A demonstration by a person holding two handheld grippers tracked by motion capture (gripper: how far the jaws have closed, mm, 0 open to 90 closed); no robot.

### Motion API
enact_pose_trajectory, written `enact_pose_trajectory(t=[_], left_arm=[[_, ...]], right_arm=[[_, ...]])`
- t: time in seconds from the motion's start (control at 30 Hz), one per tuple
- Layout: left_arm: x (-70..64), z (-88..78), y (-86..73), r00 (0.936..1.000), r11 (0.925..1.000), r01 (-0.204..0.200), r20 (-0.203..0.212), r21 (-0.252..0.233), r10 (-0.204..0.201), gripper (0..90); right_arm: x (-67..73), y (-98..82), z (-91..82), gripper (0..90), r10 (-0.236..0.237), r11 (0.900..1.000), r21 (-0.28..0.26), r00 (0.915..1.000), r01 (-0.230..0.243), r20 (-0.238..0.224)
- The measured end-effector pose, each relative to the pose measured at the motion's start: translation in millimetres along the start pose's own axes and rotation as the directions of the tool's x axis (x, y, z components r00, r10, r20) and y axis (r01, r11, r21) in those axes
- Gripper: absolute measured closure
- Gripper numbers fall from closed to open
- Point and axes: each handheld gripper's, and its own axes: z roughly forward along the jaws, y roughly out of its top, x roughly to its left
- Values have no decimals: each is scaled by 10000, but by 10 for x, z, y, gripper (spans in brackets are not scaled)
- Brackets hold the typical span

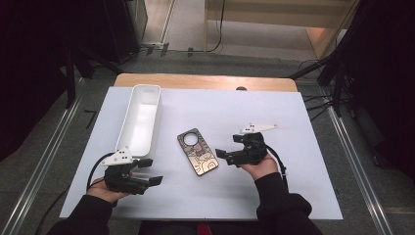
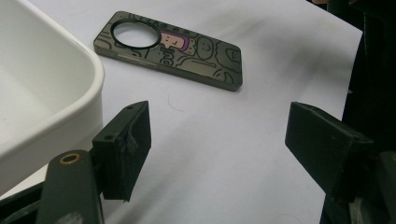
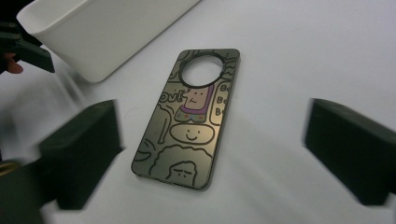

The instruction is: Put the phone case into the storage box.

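Note:
A dark phone case (image 1: 198, 152) printed with cartoon doodles and a round camera hole lies flat in the middle of the white sheet (image 1: 274, 112). My right gripper (image 1: 228, 146) rests just right of it, open, jaws pointing toward the case and not touching it. In the right gripper view the case (image 3: 187, 135) lies on the sheet ahead of the wide-apart jaws of the right gripper (image 3: 215, 144). My left gripper (image 1: 152, 171) sits at the front left, open with nothing in it, beside the near end of the tray. The left gripper view has the case (image 2: 196, 56) farther off beyond the left gripper (image 2: 219, 140).
A long white tray (image 1: 142, 88) with nothing in it lies lengthwise at the left of the sheet; its rounded corner (image 2: 70, 60) is close beside my left jaw. The tray (image 3: 107, 37) is also past the case. The wooden table edge (image 1: 205, 81) runs along the back.

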Motion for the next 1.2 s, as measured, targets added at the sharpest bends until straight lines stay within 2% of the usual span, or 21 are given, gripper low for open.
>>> enact_pose_trajectory(t=[0.07,0.2,0.37,0.53,0.77,0.97,1.2], left_arm=[[-4,2,0,10000,10000,4,28,2,-4,225],[-1,2,-1,10000,10000,18,23,6,-18,226],[-2,2,-5,10000,10000,23,49,-12,-23,225],[-2,3,-5,10000,10000,9,69,-4,-9,225],[-4,3,-3,10000,10000,-30,54,40,30,225],[-6,4,-4,10000,10000,-47,71,47,47,225],[-7,4,-4,10000,10000,-55,83,56,54,225]], right_arm=[[29,23,46,0,-41,9999,167,10000,42,-67],[102,70,137,0,-136,9998,131,9998,138,-108],[161,135,214,0,-36,9999,96,10000,36,32],[190,167,282,0,82,9999,94,9999,-81,-145],[240,213,398,0,33,9996,269,9999,-36,129],[279,250,484,0,28,9993,365,9999,-32,106],[315,275,576,0,11,9985,543,9992,-33,412]])
